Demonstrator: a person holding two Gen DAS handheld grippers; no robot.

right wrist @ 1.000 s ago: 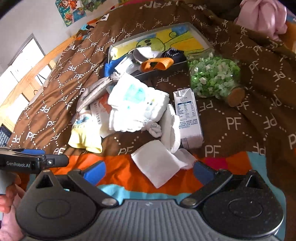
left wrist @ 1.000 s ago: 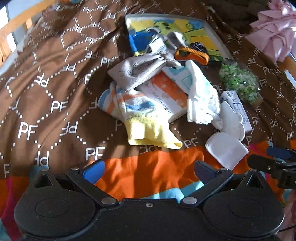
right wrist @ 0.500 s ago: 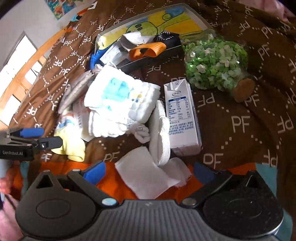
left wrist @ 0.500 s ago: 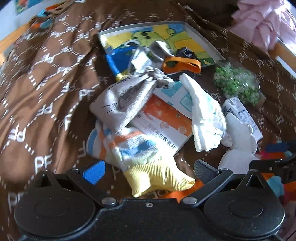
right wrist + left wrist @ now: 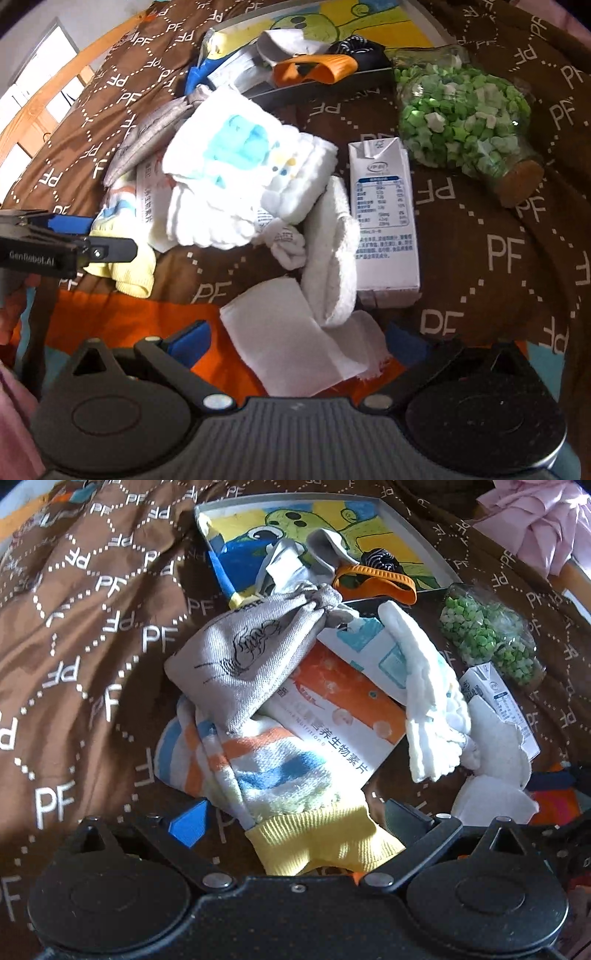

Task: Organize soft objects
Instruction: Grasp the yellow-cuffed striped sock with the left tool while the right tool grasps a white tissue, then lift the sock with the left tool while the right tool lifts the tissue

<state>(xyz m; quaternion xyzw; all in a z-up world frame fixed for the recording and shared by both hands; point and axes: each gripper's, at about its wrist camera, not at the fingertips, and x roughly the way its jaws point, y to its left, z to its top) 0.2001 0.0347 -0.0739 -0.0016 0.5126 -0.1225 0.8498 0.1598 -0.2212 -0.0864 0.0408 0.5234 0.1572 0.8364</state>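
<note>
Two hand-held grippers in view, both with fingers spread apart and nothing between the pads. Left hand-held gripper (image 5: 293,818) sits low over the striped sock (image 5: 258,771); the sock's yellow cuff (image 5: 325,843) lies in the gap between the blue-tipped fingers (image 5: 190,821), contact not confirmed. Right hand-held gripper (image 5: 295,343) is open over the white cloth (image 5: 291,347), which lies flat on an orange patch of the bed cover (image 5: 498,254).

Landmark: orange-and-white box (image 5: 340,709), centre of the pile.
- Striped sock: partly under the box's near corner, cuff toward the left hand-held gripper.
- Grey drawstring pouch (image 5: 247,661): across the box's left edge, overlapping the sock's upper end.
- White folded nappy (image 5: 243,173): on the box's right side, blue print facing up.
- White sock (image 5: 332,258): beyond the nappy from the box, touching the white cloth and resting against the milk carton (image 5: 384,218).
- Milk carton: lying flat, further right of the box.
- Jar of green paper stars (image 5: 461,125): on its side, cork outward, just beyond the carton.
- Tray (image 5: 417,524): behind the box, cartoon print, holding an orange strap (image 5: 376,583), a grey-white sock and a dark striped item (type unclear).
- Pink fabric (image 5: 543,524): far right, behind the tray.
</note>
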